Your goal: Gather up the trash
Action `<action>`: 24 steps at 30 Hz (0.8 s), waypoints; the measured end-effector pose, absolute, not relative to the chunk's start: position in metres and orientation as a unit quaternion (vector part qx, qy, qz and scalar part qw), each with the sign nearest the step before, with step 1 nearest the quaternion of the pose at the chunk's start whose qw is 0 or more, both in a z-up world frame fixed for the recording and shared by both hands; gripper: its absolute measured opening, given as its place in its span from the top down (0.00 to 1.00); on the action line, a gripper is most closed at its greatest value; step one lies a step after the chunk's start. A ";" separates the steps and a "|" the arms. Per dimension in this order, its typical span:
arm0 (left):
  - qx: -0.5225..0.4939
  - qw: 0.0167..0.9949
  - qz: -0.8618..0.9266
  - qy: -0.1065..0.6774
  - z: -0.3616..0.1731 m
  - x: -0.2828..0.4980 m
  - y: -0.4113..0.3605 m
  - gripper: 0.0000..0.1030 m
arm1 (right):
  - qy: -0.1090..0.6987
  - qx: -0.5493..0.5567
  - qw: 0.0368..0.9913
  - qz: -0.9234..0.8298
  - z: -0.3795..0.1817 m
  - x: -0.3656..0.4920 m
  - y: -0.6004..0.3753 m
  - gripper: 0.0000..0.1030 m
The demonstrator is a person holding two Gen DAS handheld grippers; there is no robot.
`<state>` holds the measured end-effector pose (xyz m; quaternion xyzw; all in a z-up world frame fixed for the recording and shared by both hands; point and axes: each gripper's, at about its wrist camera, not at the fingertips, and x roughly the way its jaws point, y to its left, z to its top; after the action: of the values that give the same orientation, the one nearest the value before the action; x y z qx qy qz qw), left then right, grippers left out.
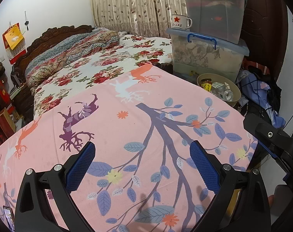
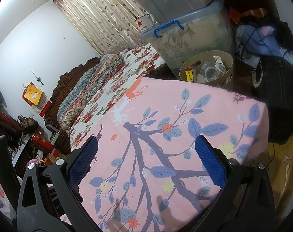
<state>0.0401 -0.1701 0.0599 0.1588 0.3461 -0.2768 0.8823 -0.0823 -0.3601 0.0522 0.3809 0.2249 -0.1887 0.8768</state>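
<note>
A tan round bin [image 1: 235, 94] [image 2: 229, 58] stands past the far right corner of the pink leaf-print cloth [image 1: 127, 135] [image 2: 165, 135]. It holds trash: a clear plastic bottle [image 1: 226, 94] [image 2: 209, 71], a yellow and red box [image 1: 206, 84] [image 2: 190, 75] and crumpled wrappers [image 2: 219, 63]. My left gripper [image 1: 142, 154] is open and empty above the cloth. My right gripper [image 2: 148, 148] is open and empty above the cloth; part of it shows at the right edge of the left wrist view [image 1: 272, 135].
Two stacked clear storage boxes [image 1: 210, 44] [image 2: 187, 29] stand behind the bin, with a white red-star mug [image 1: 180, 21] [image 2: 146, 24] on the lower lid. A floral bed [image 1: 100, 61] lies at the back. Clothes and bags [image 1: 262, 90] [image 2: 266, 44] are piled at right.
</note>
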 end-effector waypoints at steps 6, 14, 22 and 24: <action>0.159 0.882 -0.277 0.346 0.060 0.040 -0.170 0.08 | 0.225 0.381 0.877 -0.188 0.052 -0.082 -0.360 0.03; 0.162 0.884 -0.279 0.337 0.063 0.037 -0.171 0.08 | 0.225 0.380 0.877 -0.188 0.052 -0.082 -0.359 0.03; 0.161 0.882 -0.287 0.337 0.064 0.036 -0.170 0.08 | 0.226 0.381 0.877 -0.188 0.052 -0.082 -0.359 0.03; 0.161 0.882 -0.287 0.337 0.064 0.036 -0.170 0.08 | 0.226 0.381 0.877 -0.188 0.052 -0.082 -0.359 0.03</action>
<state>0.0361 -0.1702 0.0637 0.1607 0.3369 -0.2873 0.8822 -0.0816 -0.3585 0.0517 0.3809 0.2261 -0.1882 0.8766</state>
